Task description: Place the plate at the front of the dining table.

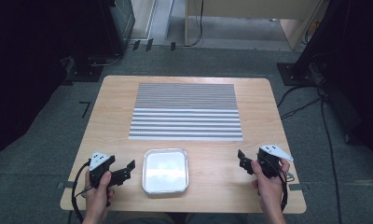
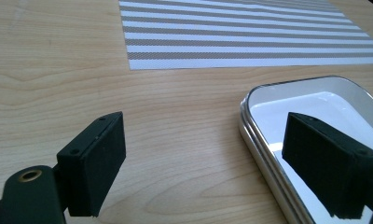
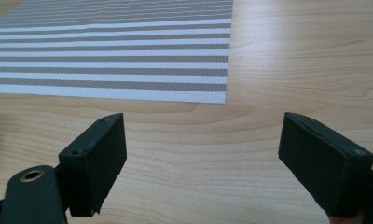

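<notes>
A square white enamel tray with a metal rim [image 1: 165, 171] is seen lying flat on the light wooden table [image 1: 110, 107], at the middle of its near edge, with nothing visible inside it. Behind the tray, toward the far edge, a rectangular placemat striped in grey and white [image 1: 186, 112] is spread flat across the middle of the table; tray and placemat are apart, with a strip of bare wood between them.

The left gripper [image 1: 127, 168], black with a grey three-cornered plate on top, is held in the left hand [image 1: 100, 189] near the near left corner of the table, pointing toward the tray's left side. Its jaws are spread wide with nothing between them; in the left gripper view, one jaw is seen over bare wood and the other in front of the tray's left rim [image 2: 264, 154], but contact cannot be told.

The right gripper [image 1: 242, 160] is held in the right hand [image 1: 268, 179] near the near right corner, well apart from the tray. Its jaws are likewise spread wide and empty, and bare wood and the placemat's near corner [image 3: 175, 70] are seen beyond them.
</notes>
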`<action>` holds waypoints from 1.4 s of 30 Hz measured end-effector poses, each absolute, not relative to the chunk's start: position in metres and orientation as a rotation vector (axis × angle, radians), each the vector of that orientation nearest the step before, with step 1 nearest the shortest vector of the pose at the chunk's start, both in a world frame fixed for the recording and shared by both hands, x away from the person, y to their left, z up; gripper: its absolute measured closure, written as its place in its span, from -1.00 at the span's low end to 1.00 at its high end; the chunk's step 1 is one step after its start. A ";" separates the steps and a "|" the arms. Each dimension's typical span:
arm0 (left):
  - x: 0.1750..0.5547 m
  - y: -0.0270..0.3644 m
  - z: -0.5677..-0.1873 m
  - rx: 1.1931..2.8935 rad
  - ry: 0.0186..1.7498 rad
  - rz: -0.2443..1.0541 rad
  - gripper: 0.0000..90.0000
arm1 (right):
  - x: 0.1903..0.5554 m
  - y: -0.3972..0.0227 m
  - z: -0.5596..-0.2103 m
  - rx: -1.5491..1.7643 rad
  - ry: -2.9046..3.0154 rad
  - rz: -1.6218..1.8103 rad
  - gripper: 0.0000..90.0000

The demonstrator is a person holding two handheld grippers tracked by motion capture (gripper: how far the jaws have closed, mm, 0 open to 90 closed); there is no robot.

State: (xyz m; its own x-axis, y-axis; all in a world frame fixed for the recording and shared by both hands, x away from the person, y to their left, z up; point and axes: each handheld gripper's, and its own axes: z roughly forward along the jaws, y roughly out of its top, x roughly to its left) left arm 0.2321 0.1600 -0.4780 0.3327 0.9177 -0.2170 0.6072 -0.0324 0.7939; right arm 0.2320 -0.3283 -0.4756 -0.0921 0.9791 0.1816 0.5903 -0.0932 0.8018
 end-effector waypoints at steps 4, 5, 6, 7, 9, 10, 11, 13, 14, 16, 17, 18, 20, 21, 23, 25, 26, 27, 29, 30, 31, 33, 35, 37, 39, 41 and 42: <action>0.231 0.156 -0.478 1.742 1.361 0.450 -0.70 | 0.232 -0.325 -0.475 1.707 1.707 1.100 -0.67; 0.231 0.155 -0.478 1.748 1.358 0.448 -0.70 | 0.232 -0.324 -0.474 1.710 1.705 1.105 -0.67; 0.231 0.154 -0.478 1.751 1.355 0.448 -0.70 | 0.231 -0.323 -0.474 1.708 1.706 1.108 -0.67; 0.231 0.153 -0.478 1.751 1.354 0.446 -0.70 | 0.231 -0.322 -0.474 1.709 1.705 1.110 -0.67; 0.231 0.152 -0.478 1.757 1.350 0.442 -0.70 | 0.231 -0.321 -0.473 1.709 1.706 1.113 -0.67; 0.230 0.151 -0.478 1.757 1.348 0.441 -0.70 | 0.231 -0.320 -0.473 1.710 1.706 1.115 -0.67; 0.230 0.150 -0.478 1.756 1.345 0.438 -0.70 | 0.231 -0.319 -0.473 1.706 1.709 1.114 -0.67; 0.230 0.148 -0.478 1.760 1.340 0.434 -0.70 | 0.230 -0.318 -0.473 1.702 1.715 1.119 -0.67; 0.230 0.147 -0.477 1.758 1.338 0.432 -0.70 | 0.230 -0.316 -0.473 1.701 1.717 1.125 -0.67; 0.229 0.146 -0.477 1.757 1.335 0.429 -0.70 | 0.230 -0.314 -0.472 1.698 1.723 1.129 -0.67; 0.229 0.145 -0.477 1.758 1.332 0.427 -0.70 | 0.230 -0.312 -0.472 1.693 1.727 1.130 -0.67; 0.229 0.144 -0.477 1.760 1.329 0.425 -0.70 | 0.229 -0.311 -0.472 1.690 1.733 1.128 -0.67; 0.229 0.143 -0.477 1.763 1.327 0.426 -0.70 | 0.229 -0.309 -0.472 1.688 1.736 1.130 -0.67; 0.228 0.142 -0.477 1.761 1.325 0.423 -0.70 | 0.229 -0.308 -0.472 1.683 1.742 1.130 -0.67; 0.228 0.140 -0.477 1.768 1.320 0.420 -0.70 | 0.229 -0.304 -0.472 1.675 1.748 1.133 -0.67; 0.228 0.138 -0.477 1.769 1.316 0.417 -0.70 | 0.228 -0.302 -0.472 1.669 1.754 1.137 -0.67; 0.228 0.137 -0.477 1.772 1.314 0.415 -0.70 | 0.228 -0.300 -0.472 1.667 1.760 1.137 -0.67; 0.227 0.136 -0.477 1.774 1.311 0.413 -0.70 | 0.228 -0.299 -0.472 1.666 1.761 1.140 -0.67; 0.227 0.135 -0.477 1.777 1.304 0.409 -0.70 | 0.228 -0.296 -0.473 1.661 1.768 1.144 -0.67; 0.227 0.134 -0.477 1.776 1.302 0.408 -0.70 | 0.228 -0.295 -0.473 1.663 1.771 1.147 -0.67; 0.227 0.133 -0.477 1.777 1.302 0.406 -0.70 | 0.227 -0.293 -0.473 1.663 1.773 1.150 -0.67; 0.227 0.131 -0.478 1.780 1.297 0.404 -0.70 | 0.227 -0.291 -0.473 1.658 1.782 1.151 -0.67; 0.226 0.129 -0.478 1.779 1.296 0.401 -0.70 | 0.227 -0.289 -0.473 1.652 1.787 1.156 -0.67; 0.226 0.128 -0.478 1.784 1.289 0.399 -0.70 | 0.226 -0.286 -0.472 1.648 1.791 1.164 -0.67; 0.226 0.126 -0.478 1.788 1.286 0.396 -0.70 | 0.226 -0.282 -0.473 1.643 1.798 1.167 -0.67; 0.226 0.125 -0.478 1.789 1.285 0.395 -0.70 | 0.225 -0.279 -0.473 1.636 1.809 1.169 -0.67; 0.226 0.124 -0.479 1.795 1.281 0.393 -0.70 | 0.225 -0.276 -0.473 1.634 1.816 1.170 -0.67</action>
